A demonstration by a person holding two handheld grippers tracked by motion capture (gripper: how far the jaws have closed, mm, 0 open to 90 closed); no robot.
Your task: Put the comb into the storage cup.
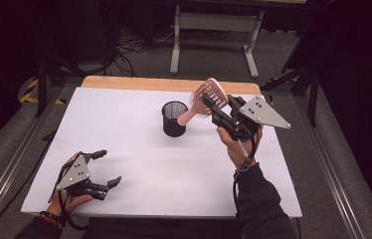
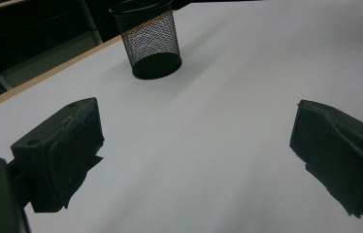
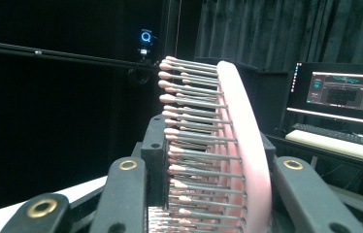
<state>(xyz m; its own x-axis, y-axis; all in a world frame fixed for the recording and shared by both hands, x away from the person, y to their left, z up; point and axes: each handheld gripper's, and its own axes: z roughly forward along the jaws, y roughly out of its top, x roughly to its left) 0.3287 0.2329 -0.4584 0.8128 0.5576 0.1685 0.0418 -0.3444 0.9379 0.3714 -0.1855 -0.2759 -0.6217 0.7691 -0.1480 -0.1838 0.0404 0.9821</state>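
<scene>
A pink hairbrush (image 1: pixel 203 98) with grey, pink-tipped bristles hangs in the air over the table's far right part, its handle slanting down toward a black mesh cup (image 1: pixel 174 118). My right gripper (image 1: pixel 217 106) is shut on the brush's head; in the right gripper view the brush (image 3: pixel 238 145) stands between the two jaws. The cup stands upright near the table's middle back and shows in the left gripper view as the mesh cup (image 2: pixel 149 39). My left gripper (image 1: pixel 105 168) rests at the near left of the table, open, with nothing between its pads (image 2: pixel 70 150).
The white table top (image 1: pixel 139 164) has a wooden strip along its far edge. Beyond it stand a grey table frame (image 1: pixel 214 30) and cables on the floor. A monitor (image 3: pixel 344 90) and keyboard show far off in the right gripper view.
</scene>
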